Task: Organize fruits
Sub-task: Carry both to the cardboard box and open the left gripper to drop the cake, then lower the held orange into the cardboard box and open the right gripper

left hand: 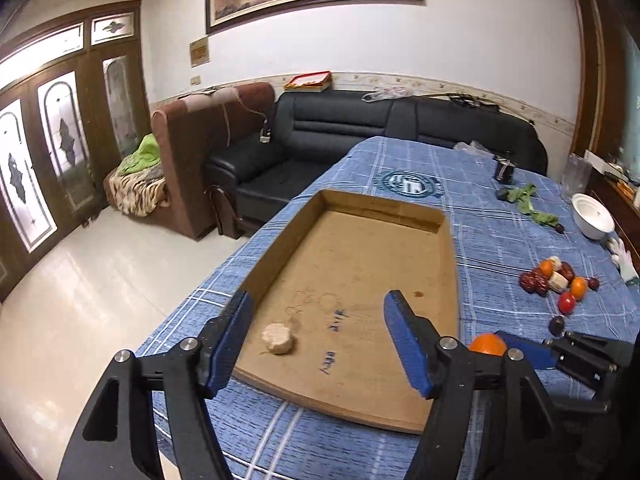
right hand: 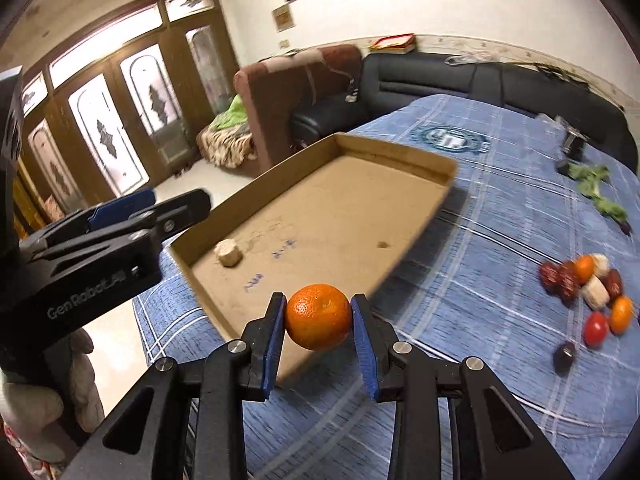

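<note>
Right gripper (right hand: 319, 317) is pinching the orange (right hand: 319, 317) between its two blue pads, one pad on each side of the fruit, which sits at the fingertips. Orange is off the table, held just at the near right edge of the cardboard tray (right hand: 400, 152), over the blue plaid tablecloth (right hand: 480, 216). In the left wrist view the same orange (left hand: 487, 345) shows just right of the left gripper's right finger, with the right gripper (left hand: 520, 350) behind it.

Left gripper (left hand: 318, 318) is spread wide, nothing between the fingers, hovering over the near end of the tray (left hand: 384, 200). One pale round chunk (left hand: 277, 338) lies on the tray floor, closer to the left finger.

Remaining fruit pile (right hand: 588, 284) is on the cloth well right of the tray: red dates, pale chunks, small orange and red round fruits. White bowl (left hand: 592, 214) further back right.
</note>
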### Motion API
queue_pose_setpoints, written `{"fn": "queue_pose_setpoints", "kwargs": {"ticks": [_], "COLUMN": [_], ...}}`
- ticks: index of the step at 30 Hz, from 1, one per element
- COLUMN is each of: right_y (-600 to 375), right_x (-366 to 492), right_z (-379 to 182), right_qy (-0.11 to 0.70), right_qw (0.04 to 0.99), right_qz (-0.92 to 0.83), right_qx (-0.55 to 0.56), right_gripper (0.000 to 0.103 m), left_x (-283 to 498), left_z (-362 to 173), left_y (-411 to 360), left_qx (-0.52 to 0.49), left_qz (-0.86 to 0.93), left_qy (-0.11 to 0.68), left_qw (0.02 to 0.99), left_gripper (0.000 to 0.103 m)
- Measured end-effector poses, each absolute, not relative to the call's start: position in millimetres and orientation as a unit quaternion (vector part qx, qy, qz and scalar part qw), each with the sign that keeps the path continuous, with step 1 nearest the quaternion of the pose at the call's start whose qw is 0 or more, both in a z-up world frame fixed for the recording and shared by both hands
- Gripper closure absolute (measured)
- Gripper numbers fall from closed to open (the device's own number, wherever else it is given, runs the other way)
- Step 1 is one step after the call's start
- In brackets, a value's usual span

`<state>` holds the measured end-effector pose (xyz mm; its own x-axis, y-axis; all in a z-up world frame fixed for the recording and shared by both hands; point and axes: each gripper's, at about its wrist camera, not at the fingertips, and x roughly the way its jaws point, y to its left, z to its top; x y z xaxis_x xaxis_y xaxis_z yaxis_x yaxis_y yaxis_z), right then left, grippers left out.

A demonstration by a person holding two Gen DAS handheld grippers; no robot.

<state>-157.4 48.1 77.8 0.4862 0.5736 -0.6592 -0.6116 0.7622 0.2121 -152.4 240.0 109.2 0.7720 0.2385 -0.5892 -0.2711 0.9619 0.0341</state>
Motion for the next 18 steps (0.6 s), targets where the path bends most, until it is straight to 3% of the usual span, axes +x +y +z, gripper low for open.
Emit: {"fn": "queue_pose_setpoints", "kwargs": {"ticks": [18], "right_y": [1.9], "right_x": [-136.9], "right_z": [78.2], "right_qy": [0.389], "right_qw": [0.858], "right_qz": [0.333], "right_qx": [0.045], "right_gripper": [0.065], "left_x": [-148.1], "left_z": [97.6], "left_y": [251.3], "left_qx": [-0.088], "left_qz": [0.115], "left_qy": [0.335], "left_qw": [0.931], "left_gripper": [0.032]}}
